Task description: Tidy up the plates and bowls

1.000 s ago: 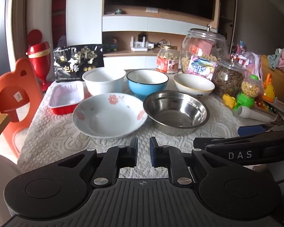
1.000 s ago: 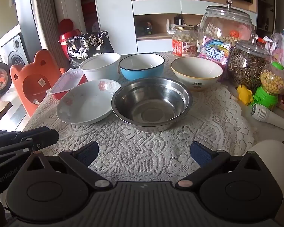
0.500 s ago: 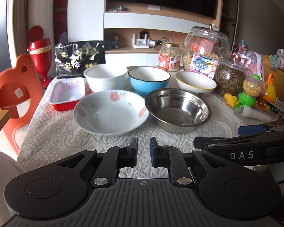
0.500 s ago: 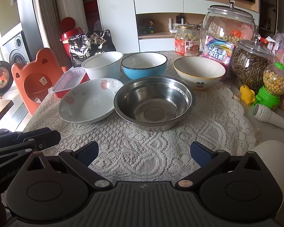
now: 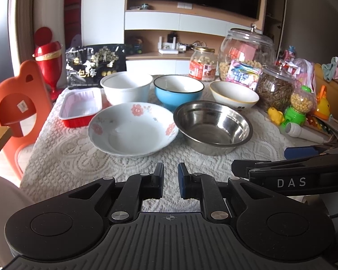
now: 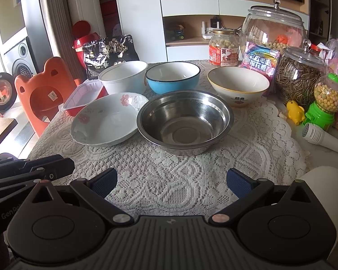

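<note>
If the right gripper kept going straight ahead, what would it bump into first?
Probably the lace tablecloth just short of the steel bowl, since the open right gripper tilts downward. If it skimmed above the cloth, the steel bowl comes first. Depth is hard to judge.

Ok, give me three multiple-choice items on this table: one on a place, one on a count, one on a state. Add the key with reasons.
1. What stands directly beside the steel bowl, on its left in the right wrist view?
A. the flowered plate
B. the red tray
C. the seed jar

2. How many bowls stand in the back row?
A. two
B. three
C. five

3. How are the two claws set?
A. both shut on a bowl
B. left claw open, right claw shut
C. left claw shut and holding nothing, right claw open

Key:
1 A: its rim meets the steel bowl's rim.
2 B: the white bowl, the blue bowl and the cream bowl line up behind.
3 C: the left fingers stand close together over bare lace, the right ones stand far apart.
</note>
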